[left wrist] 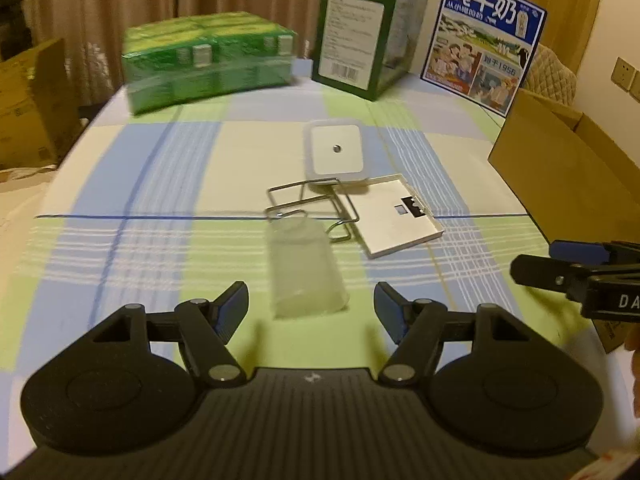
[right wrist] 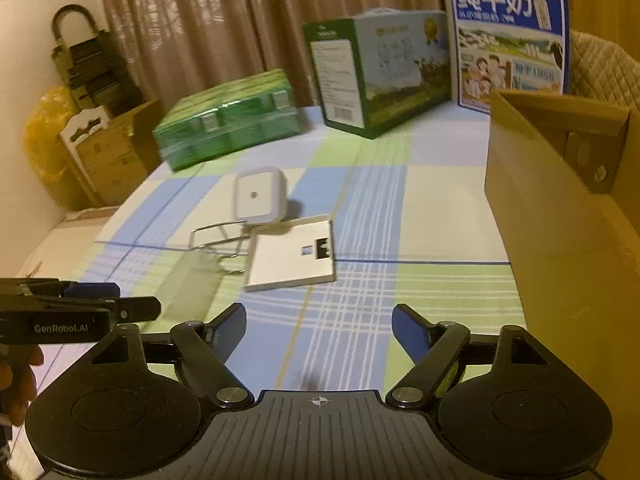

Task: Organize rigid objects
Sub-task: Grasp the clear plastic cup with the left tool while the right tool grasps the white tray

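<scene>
On the checked tablecloth lie a clear plastic case (left wrist: 306,268) (right wrist: 192,284), a bent wire rack (left wrist: 308,208) (right wrist: 220,244), a flat white square plate (left wrist: 394,216) (right wrist: 292,256) and a white rounded-square device (left wrist: 336,152) (right wrist: 260,196). My left gripper (left wrist: 310,300) (right wrist: 132,300) is open; the near end of the clear case sits just ahead of its blue pads, untouched. My right gripper (right wrist: 318,326) (left wrist: 536,260) is open over bare cloth, with the white plate ahead and to its left. Nothing is held.
A tall open cardboard box (left wrist: 560,168) (right wrist: 552,216) stands along the right side. At the back are a green wrapped pack (left wrist: 208,64), a green carton (left wrist: 360,32) and a blue milk carton (left wrist: 484,40). Curtains hang behind. A hand (right wrist: 20,376) holds the left gripper.
</scene>
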